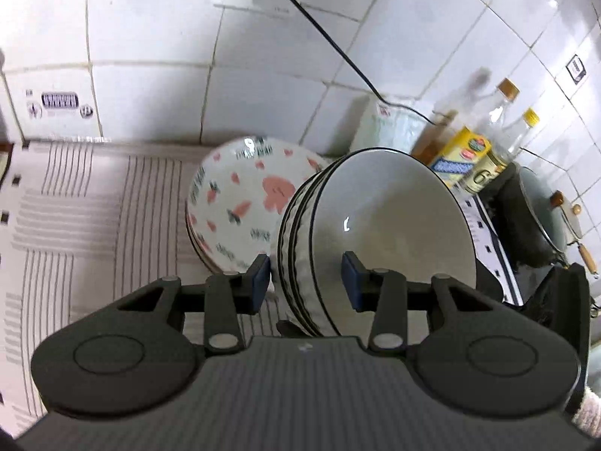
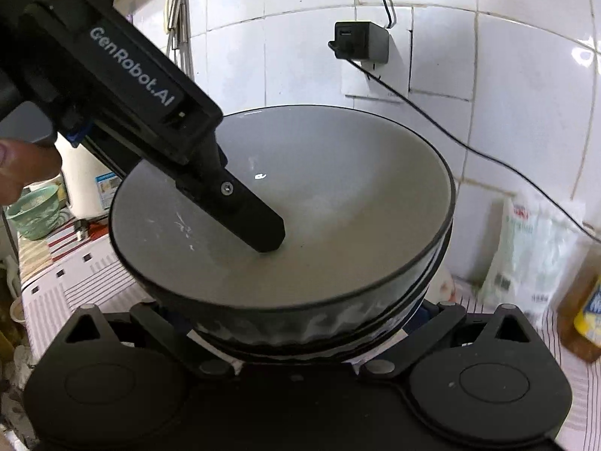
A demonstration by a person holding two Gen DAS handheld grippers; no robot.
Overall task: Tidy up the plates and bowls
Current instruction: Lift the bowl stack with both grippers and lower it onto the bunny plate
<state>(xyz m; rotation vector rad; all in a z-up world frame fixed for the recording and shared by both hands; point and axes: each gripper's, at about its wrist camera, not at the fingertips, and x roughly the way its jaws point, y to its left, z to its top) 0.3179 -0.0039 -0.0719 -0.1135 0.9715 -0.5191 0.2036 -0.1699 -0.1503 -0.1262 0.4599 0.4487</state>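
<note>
The left gripper (image 1: 306, 282) sits nearest the lens, its blue pads (image 1: 261, 282) straddling the near wall of a stack of grey bowls (image 1: 379, 225); one pad stands outside the ribbed wall, the other inside the top bowl, and in the right wrist view that inner finger lies down into the bowl's hollow; the jaws are narrow, closed on the stack's wall as far as can be told. The right gripper (image 2: 300, 323) has the same stack (image 2: 285, 206) between its fingers from the opposite side; its pads are hidden under the bowls, so I cannot tell whether they press or merely bracket. The stack is tilted, rim toward the left camera, and looks lifted off the striped cloth on the desk (image 1: 75, 225), though its base is hidden; just beside it, toward the tiled wall at the desk's back edge, stand flowered plates (image 1: 244, 203); bottles (image 1: 484, 143) and a pan (image 1: 537, 210) crowd the desk's right end.

Judged from this, the step in hand is carrying the grey stack to its place. To do it well: keep both hands moving together so the nested bowls do not shear apart; level the stack before lowering, since a tilted pile can slide; steer clear of the plates' rim and the bottles; set the base flat on the cloth before easing either grip; draw the inner finger out upward, not sideways.
</note>
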